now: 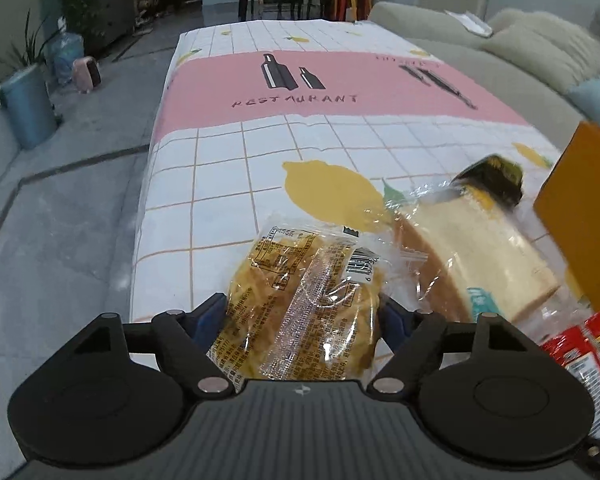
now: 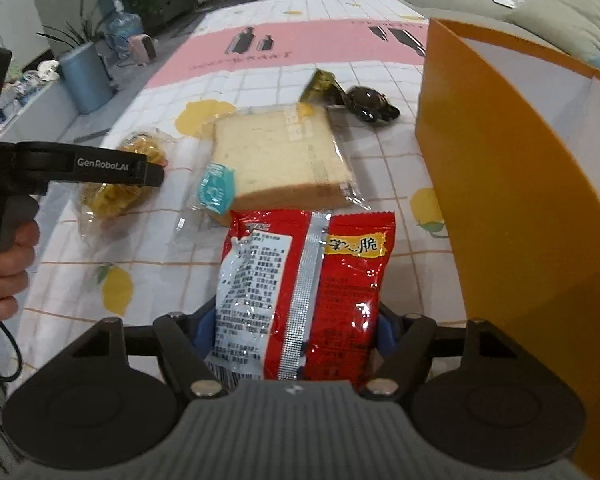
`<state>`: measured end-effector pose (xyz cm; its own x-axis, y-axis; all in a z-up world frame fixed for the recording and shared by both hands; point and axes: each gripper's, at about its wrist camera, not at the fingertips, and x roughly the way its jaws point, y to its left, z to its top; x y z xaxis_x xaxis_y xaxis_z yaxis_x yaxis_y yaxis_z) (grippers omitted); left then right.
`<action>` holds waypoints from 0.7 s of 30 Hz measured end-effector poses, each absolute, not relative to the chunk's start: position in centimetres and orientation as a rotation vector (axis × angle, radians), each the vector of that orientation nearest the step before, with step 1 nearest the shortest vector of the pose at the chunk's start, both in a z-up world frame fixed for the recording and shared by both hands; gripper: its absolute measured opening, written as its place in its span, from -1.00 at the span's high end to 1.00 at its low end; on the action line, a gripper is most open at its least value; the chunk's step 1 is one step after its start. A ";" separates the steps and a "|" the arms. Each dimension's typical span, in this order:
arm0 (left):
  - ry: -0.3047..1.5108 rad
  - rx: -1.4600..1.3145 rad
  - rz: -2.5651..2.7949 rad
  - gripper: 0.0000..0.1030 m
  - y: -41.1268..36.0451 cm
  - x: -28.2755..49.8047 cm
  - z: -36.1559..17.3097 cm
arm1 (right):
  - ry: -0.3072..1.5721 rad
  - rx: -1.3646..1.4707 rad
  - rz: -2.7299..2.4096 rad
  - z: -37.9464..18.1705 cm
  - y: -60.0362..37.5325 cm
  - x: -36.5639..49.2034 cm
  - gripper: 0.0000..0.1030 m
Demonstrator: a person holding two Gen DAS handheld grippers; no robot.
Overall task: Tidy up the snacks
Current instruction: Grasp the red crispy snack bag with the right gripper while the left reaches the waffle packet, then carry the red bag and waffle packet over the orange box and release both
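Left gripper (image 1: 302,312) is clamped on a crinkly clear packet of yellow noodle-like crisps (image 1: 300,304), blue pads pressing both sides of the glossy wrap. Just ahead and to its right lies a square slice of pale bread in clear film (image 1: 476,248), a dark foil sweet wrapper (image 1: 494,180) beyond it. Right gripper (image 2: 296,320) pinches a shiny red foil snack bag (image 2: 308,292), silver seam ribbed down its middle. The bread (image 2: 280,156) sits straight ahead of that bag. To this gripper's right stands a smooth orange cardboard box (image 2: 512,208), all on a grid-printed tablecloth (image 2: 80,248) with lemons.
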<state>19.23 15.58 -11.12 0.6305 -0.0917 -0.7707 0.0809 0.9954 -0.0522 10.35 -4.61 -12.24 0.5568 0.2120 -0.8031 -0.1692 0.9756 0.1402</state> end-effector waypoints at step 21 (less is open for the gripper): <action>0.713 -0.271 -0.238 -0.68 14.3 14.9 -4.8 | 0.656 0.135 0.397 -3.0 -7.6 6.8 -0.39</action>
